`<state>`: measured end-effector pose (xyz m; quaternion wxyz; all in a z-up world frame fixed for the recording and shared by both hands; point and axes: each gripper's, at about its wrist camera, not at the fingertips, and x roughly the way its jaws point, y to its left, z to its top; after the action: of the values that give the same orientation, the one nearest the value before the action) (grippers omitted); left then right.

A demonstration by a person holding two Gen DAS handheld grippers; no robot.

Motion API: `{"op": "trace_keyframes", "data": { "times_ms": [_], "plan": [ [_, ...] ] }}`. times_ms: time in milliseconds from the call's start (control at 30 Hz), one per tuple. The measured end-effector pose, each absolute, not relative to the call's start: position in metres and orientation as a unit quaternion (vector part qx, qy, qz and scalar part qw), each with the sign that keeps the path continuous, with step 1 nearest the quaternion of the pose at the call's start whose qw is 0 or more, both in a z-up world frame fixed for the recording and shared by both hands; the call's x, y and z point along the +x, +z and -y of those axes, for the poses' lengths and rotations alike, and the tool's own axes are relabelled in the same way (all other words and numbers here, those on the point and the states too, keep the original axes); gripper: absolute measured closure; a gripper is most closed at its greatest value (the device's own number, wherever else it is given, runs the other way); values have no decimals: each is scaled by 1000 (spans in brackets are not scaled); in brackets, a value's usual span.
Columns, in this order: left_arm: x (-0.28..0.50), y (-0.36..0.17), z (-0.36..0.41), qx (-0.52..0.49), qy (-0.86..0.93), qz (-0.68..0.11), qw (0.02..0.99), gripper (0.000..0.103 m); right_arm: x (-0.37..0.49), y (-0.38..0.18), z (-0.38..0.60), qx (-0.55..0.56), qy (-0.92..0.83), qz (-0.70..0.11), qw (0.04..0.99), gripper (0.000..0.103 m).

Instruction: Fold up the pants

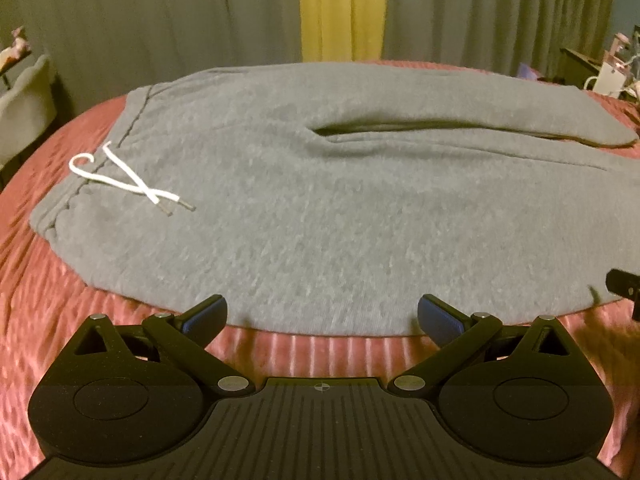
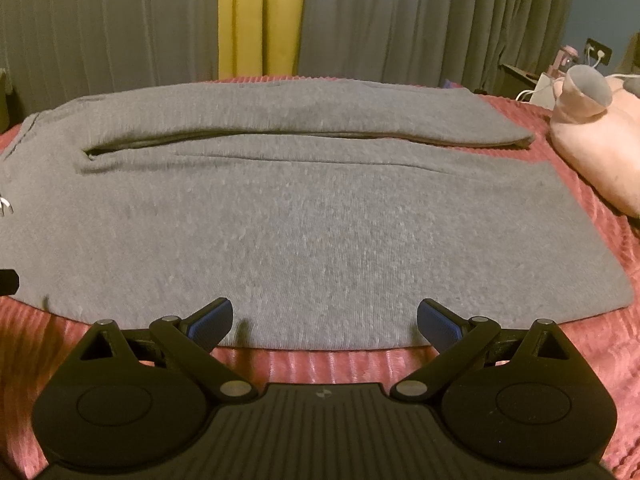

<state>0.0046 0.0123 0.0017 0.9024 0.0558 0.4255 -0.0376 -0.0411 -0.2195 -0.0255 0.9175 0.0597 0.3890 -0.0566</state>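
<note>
Grey sweatpants point(image 1: 320, 208) lie flat across a pink ribbed bedspread point(image 1: 48, 280), waistband to the left and legs running right. A white drawstring point(image 1: 124, 178) crosses itself near the waistband. My left gripper point(image 1: 322, 318) hovers open at the near edge of the pants by the hip, nothing between its blue pads. In the right wrist view the two legs point(image 2: 320, 220) lie side by side with a dark gap between them. My right gripper point(image 2: 325, 320) stands open at the near leg's edge, holding nothing. A tip of the right gripper point(image 1: 624, 282) shows at the left view's right edge.
Grey curtains with a yellow strip point(image 1: 342, 8) hang behind the bed. A pink plush toy point(image 2: 600, 140) lies on the bed past the leg cuffs at right. A pale chair point(image 1: 24, 112) stands at the far left, and cluttered furniture point(image 1: 608, 72) at the far right.
</note>
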Motion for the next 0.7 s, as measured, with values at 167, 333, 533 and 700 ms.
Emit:
{"op": "trace_keyframes", "data": {
  "times_ms": [167, 333, 533, 700],
  "plan": [
    [8, 6, -9, 63, -54, -424, 902, 0, -44, -21, 235, 112, -33, -371, 921, 4],
    [21, 34, -8, 42, -26, -383, 922, 0, -32, -26, 269, 210, -4, -391, 896, 4],
    [90, 64, 0, -34, 33, -318, 947, 0, 30, -15, 335, 309, -59, -376, 872, 4],
    [132, 15, -17, 7, 132, -268, 954, 0, 123, -1, 384, 350, -94, -374, 854, 22]
  ]
}}
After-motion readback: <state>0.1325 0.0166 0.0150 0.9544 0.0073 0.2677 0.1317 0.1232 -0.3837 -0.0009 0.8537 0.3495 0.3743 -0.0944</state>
